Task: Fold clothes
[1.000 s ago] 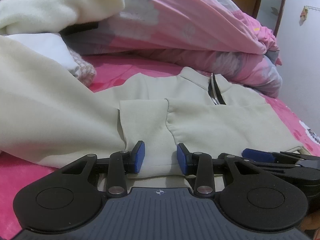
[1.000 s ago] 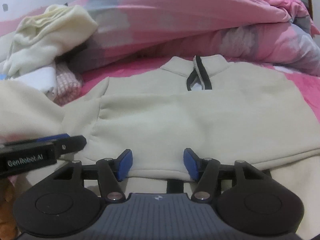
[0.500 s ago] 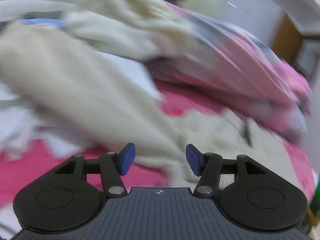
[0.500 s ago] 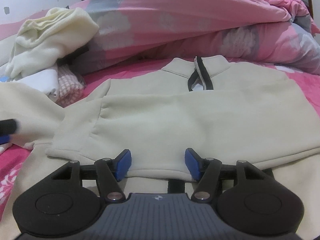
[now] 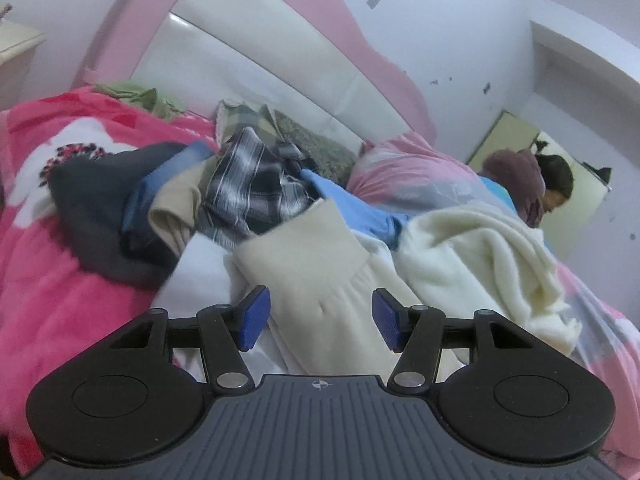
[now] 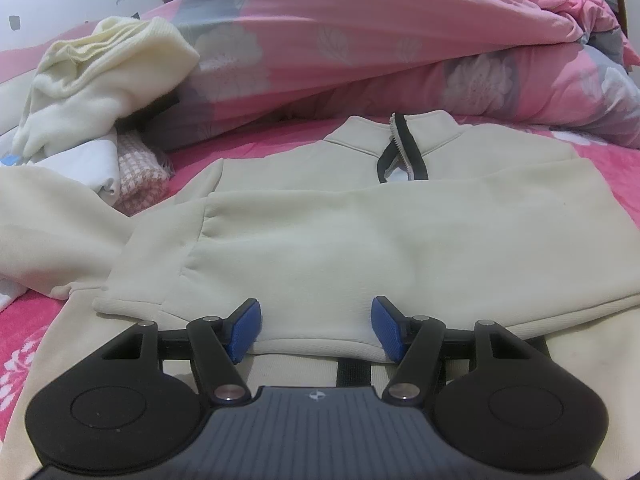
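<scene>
Your right gripper (image 6: pixel 316 330) gapes over the sweatshirt (image 6: pixel 360 240), one sleeve folded; your left gripper (image 5: pixel 320 320) gapes around the other sleeve's cuff (image 5: pixel 300 256), unfolded

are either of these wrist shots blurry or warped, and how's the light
Left wrist view: slight motion smear on the pile of dark and plaid clothes, fisheye bending the white padded headboard, dim bluish light. Right wrist view: sharp on the beige zip-collar sweatshirt, soft flat light, no glare, corners vignetted black.
</scene>
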Demonstrator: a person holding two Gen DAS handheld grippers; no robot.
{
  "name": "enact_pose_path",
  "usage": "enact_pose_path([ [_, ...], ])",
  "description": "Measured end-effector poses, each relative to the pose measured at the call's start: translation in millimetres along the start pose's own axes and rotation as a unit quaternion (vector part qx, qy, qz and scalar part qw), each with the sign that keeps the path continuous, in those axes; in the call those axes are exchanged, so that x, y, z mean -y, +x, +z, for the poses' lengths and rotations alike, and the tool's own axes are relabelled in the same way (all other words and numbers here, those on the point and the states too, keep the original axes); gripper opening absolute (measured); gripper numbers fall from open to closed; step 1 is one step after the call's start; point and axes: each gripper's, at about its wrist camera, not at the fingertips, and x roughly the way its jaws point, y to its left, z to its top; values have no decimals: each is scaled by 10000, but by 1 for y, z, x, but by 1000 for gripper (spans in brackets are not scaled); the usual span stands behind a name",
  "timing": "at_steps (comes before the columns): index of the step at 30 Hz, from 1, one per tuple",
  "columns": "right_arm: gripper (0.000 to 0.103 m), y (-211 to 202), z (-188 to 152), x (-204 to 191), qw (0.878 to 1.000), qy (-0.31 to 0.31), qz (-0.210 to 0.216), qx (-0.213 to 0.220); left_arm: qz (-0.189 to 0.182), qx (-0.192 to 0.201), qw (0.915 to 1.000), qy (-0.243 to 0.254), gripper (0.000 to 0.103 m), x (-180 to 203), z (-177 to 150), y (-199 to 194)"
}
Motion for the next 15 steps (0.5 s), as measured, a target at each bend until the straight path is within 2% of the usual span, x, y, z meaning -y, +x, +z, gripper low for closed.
enact_pose_path([
  [4, 64, 0, 1, 0, 10000, -4, 0, -2, -90, -243, 9997, -19, 56, -13, 4, 15],
  [8, 64, 0, 1, 0, 10000, -6, -3, 0, -315, 29, 9994, 112, 56, -19, 7, 16],
  [11, 65, 0, 0, 0, 10000, -10, -7, -2, -300, 142, 9993, 192, 52, -21, 10, 19],
  [13, 65, 0, 0, 0, 10000, -13, -7, -2, -300, 150, 9991, 253, 42, -21, 11, 22],
  [15, 65, 0, 0, 0, 10000, -13, -5, -2, -257, 159, 9990, 327, 40, -21, 11, 22],
])
